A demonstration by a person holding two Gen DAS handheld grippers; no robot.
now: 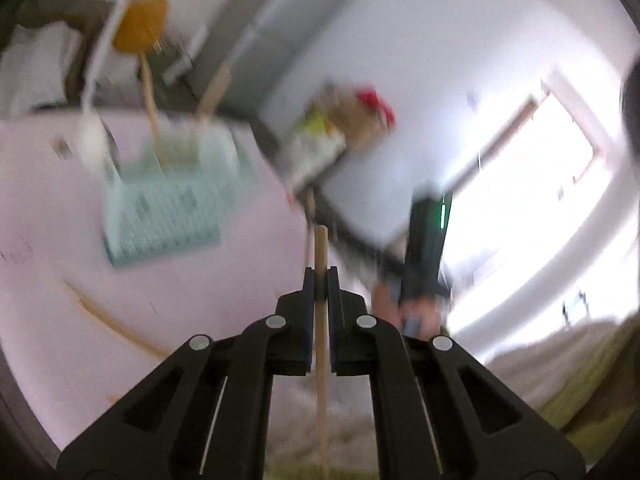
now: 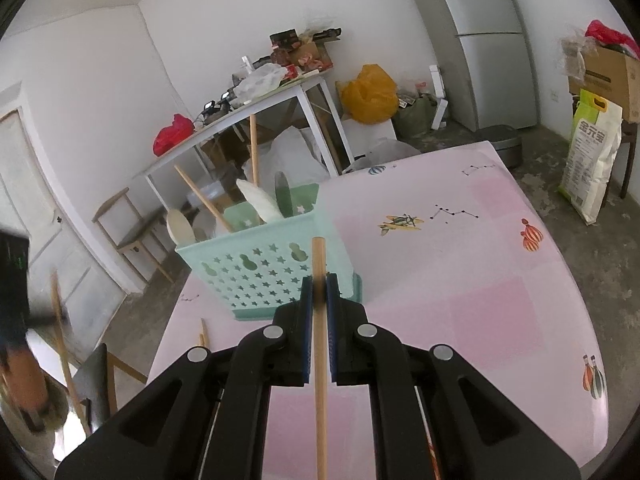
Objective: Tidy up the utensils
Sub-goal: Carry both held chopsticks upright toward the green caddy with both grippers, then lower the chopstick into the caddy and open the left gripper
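Two grippers are up, and each one has a single wooden stick pinched between its fingers. The left gripper (image 1: 321, 280) is clamped on a wooden handle (image 1: 321, 248) that runs straight up through the gap and out past the fingertips; its view is badly smeared, so finer detail is lost. The right gripper (image 2: 319, 284) is clamped the same way on a second wooden handle (image 2: 319, 260), whose blunt end rises in front of the basket.

One mint-green basket (image 2: 264, 268) with star-shaped cutouts stands on the pink surface (image 2: 460, 272), toward its far left corner. In the right wrist view I count two wooden handles sticking out of the basket — one leaning left (image 2: 202, 196), one nearly upright (image 2: 253, 148) — plus two pale spoon-shaped heads (image 2: 180, 226) and a dark green one (image 2: 284, 192). In the blurred left wrist view the same basket (image 1: 168, 200) sits far left, with two sticks visible above it.

One more wooden utensil (image 1: 116, 320) lies flat on the surface, near left in the left wrist view; its far end is too blurred to make out.

Beyond the surface stand one grey fridge (image 2: 492, 68), one yellow bag (image 2: 370, 94) on the floor, and one white side table (image 2: 240, 120) heaped with clutter.
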